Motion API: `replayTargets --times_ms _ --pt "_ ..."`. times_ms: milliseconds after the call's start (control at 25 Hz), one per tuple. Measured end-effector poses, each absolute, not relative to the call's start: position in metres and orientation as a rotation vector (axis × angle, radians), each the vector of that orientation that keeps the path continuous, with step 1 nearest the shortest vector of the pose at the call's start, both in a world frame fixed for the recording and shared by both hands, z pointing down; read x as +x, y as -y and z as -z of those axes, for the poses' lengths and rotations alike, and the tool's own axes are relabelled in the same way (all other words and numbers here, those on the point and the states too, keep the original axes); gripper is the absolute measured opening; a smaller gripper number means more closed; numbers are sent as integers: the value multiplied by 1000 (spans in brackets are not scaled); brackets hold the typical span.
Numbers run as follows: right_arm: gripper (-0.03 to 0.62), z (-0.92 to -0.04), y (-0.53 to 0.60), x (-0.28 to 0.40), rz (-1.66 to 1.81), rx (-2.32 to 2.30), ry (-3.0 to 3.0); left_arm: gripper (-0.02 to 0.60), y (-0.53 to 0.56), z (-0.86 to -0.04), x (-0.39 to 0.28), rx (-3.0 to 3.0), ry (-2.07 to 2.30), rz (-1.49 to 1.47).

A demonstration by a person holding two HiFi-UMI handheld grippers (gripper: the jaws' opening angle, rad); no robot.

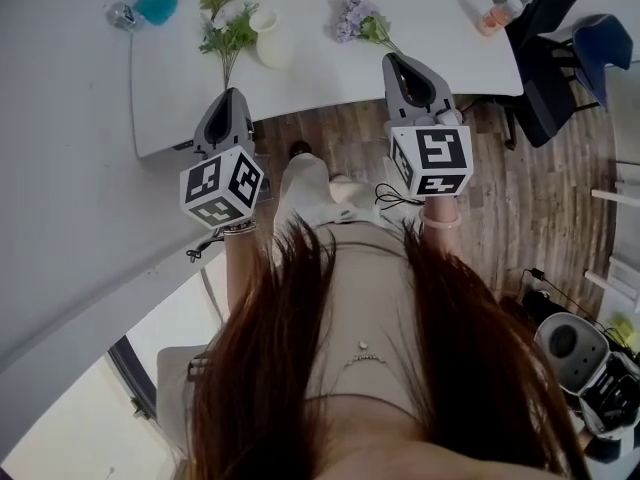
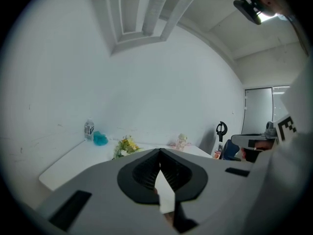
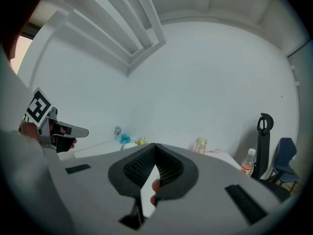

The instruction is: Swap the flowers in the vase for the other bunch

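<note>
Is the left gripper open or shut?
Shut. The left gripper has its jaws touching at the tips, with nothing between them.

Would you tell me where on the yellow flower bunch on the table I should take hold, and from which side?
Grip the yellow bunch at its bare stems, coming in from the table's near edge. It seems to lie flat, blooms toward the far side and stems pointing at the person, so the thin stems are the nearest part and spare the blooms. The left gripper, now shut, sits closest.

clear bottle (image 1: 120, 14) beside teal object (image 1: 157, 6) on white table (image 1: 450, 13)
</note>
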State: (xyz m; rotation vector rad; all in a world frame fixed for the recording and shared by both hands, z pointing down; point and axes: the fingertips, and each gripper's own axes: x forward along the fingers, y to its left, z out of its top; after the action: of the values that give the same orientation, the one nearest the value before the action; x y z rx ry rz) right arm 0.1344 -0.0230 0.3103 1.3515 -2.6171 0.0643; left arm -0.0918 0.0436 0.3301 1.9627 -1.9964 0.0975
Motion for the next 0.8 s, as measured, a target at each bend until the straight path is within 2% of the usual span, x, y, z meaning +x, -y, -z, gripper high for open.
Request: replayTargets --times_ms 360,800 --pt "26 -328 13 147 -84 1398 2603 6 -53 -334 -89 2005 1997 -49" --pt "31 -352 58 162 -171 1418 2540 6 0 -327 -100 2054 1970 -55"
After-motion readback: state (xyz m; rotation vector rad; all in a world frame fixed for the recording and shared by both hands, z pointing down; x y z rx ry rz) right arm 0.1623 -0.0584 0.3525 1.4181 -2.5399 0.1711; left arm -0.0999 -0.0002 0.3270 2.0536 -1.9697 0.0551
